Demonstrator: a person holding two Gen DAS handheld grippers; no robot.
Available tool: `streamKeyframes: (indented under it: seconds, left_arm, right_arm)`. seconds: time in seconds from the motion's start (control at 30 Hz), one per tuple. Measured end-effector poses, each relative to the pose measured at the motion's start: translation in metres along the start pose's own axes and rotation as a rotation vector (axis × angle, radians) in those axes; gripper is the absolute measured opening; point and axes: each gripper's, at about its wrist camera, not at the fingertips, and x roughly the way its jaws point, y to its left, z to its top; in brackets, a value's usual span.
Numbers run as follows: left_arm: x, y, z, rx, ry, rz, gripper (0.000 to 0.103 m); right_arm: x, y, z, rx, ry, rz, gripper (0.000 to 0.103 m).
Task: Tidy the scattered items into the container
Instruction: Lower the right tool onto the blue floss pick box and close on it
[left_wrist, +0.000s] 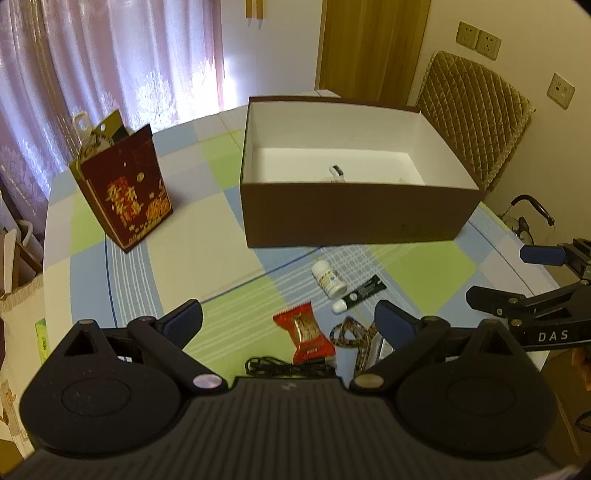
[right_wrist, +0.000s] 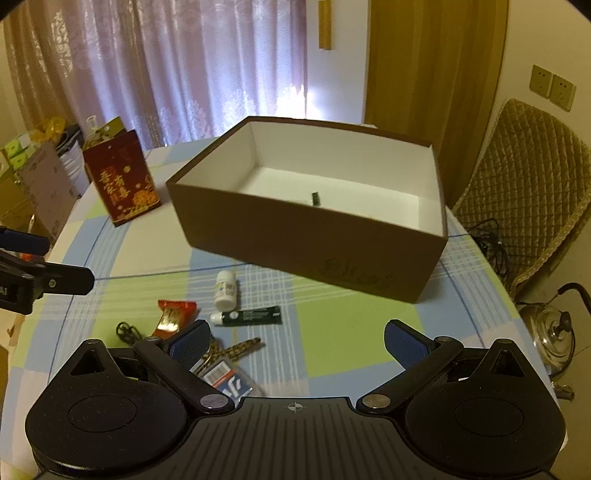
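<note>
**Both grippers spread wide above the clutter, box behind**

Jaws on both tools stand wide apart with nothing between them. The left gripper (left_wrist: 288, 319) hangs over the near pile, its blue ribbed pads clear of everything; the right gripper (right_wrist: 297, 338) hangs just beside it, over the same end of the counter (left_wrist: 229, 295).

Directly under the left jaws lie a coiled black cable (left_wrist: 288, 365) and a red candy wrapper (left_wrist: 310, 332) with crimped ends, the two touching. Just right of the candy is a leopard-print lanyard (left_wrist: 349, 334), with a card (right_wrist: 229, 382) at its end, partly hidden under the right tool's left pad. A little farther on sit a small white bottle (left_wrist: 328, 282) lying on its side and a dark green tube (right_wrist: 247, 316) with a white cap, side by side and close to touching.

Behind them stands the container, a large brown cardboard box (left_wrist: 354, 218) with a white inside, open at the top. One small dark item (right_wrist: 316, 199) rests on its floor; I cannot tell what it is.

To the left of the box, well apart, a dark red gift bag (left_wrist: 129, 195) with gold print stands upright. The counter wears a smooth checked cloth of green, blue and white. Beyond it hang pink lace curtains (left_wrist: 110, 66); a quilted tan chair back (left_wrist: 476, 114) stands on the right and a glass kettle (right_wrist: 554, 332) lower down.
</note>
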Motion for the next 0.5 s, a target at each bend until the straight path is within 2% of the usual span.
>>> streamKeyframes:
  seconds: [0.27, 0.5]
  left_arm:
    - [0.013, 0.002, -0.021, -0.011, 0.058, 0.000, 0.098]
    - [0.026, 0.003, -0.035, -0.024, 0.112, -0.008, 0.098]
  right_arm:
    - [0.006, 0.005, -0.017, -0.014, 0.027, 0.041, 0.103]
    - [0.015, 0.007, -0.029, -0.025, 0.056, 0.039, 0.103]
